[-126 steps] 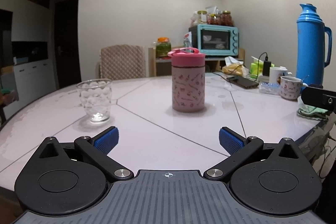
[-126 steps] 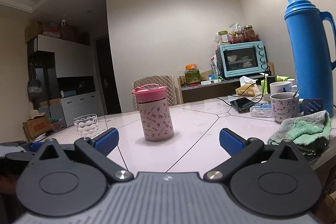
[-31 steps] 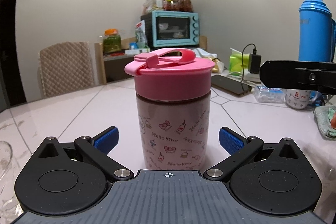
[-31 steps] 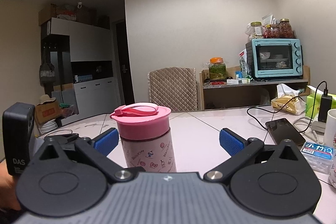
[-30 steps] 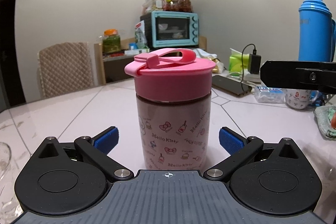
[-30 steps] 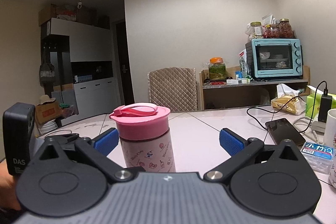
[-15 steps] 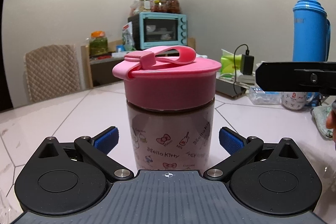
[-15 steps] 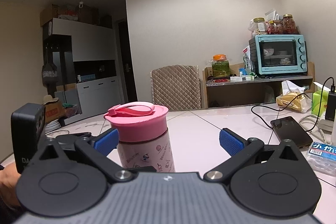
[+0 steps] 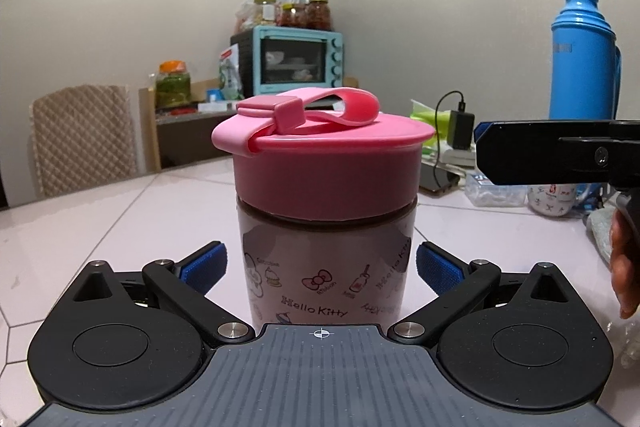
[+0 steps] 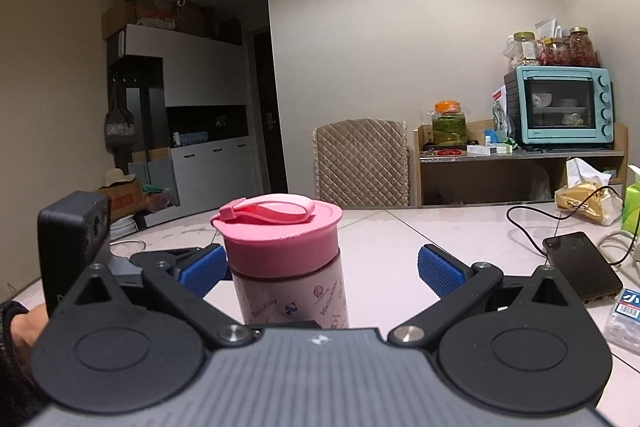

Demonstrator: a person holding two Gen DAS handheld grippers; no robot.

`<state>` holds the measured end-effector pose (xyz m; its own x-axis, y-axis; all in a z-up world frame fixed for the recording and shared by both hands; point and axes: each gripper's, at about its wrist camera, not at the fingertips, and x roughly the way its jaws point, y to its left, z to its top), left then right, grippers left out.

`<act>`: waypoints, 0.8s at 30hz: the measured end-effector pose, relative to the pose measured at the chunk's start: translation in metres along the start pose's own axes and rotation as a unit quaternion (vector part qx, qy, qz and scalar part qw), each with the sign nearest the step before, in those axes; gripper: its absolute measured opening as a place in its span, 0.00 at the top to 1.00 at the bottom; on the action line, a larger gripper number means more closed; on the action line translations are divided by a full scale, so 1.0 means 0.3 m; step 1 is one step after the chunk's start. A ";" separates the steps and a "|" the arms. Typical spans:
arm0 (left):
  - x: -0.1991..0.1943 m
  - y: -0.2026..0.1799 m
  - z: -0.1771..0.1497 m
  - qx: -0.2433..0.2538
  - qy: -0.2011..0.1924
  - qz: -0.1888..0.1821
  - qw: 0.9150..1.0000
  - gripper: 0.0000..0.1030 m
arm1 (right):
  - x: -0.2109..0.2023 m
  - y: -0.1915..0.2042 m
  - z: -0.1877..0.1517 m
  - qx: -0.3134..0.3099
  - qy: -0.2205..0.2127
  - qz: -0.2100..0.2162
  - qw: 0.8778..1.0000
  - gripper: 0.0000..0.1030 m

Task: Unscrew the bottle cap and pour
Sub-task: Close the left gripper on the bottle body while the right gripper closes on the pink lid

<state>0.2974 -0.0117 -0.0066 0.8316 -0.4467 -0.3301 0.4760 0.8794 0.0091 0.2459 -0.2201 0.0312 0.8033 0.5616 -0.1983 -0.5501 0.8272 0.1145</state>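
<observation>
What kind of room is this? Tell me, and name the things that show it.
Most likely a home dining area or kitchen corner: a teal toaster oven topped with food jars, a padded chair at the table, and a blue thermos.

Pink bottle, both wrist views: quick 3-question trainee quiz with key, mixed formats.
1. True or false: the pink cap is already off the bottle.
2. Multiple choice: the left gripper is A) shut on the cap, B) open with a pad either side of the bottle body, C) out of view.
3. Fill in: in the right wrist view, the right gripper is open and the bottle stands toward its ____ finger.

Key: 1 false; 2 B; 3 left.
</observation>
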 end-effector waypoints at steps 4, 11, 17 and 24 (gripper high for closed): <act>0.003 -0.001 0.004 0.004 0.003 -0.004 1.000 0.07 | 0.014 0.005 0.003 -0.007 0.007 0.006 1.000 0.00; 0.007 0.002 0.010 0.005 0.007 -0.010 1.000 0.12 | 0.035 0.014 0.005 -0.013 0.013 0.015 1.000 0.00; 0.009 -0.002 0.019 0.005 0.011 -0.010 1.000 0.13 | 0.052 0.026 0.009 -0.019 0.020 0.015 1.000 0.00; 0.010 -0.001 0.024 0.006 0.012 -0.012 1.000 0.13 | 0.091 0.039 0.015 -0.024 0.034 0.023 0.999 0.00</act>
<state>0.3017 -0.0144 -0.0007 0.8129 -0.4633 -0.3529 0.4993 0.8663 0.0128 0.2626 -0.1950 0.0315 0.7607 0.5951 -0.2591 -0.5975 0.7980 0.0788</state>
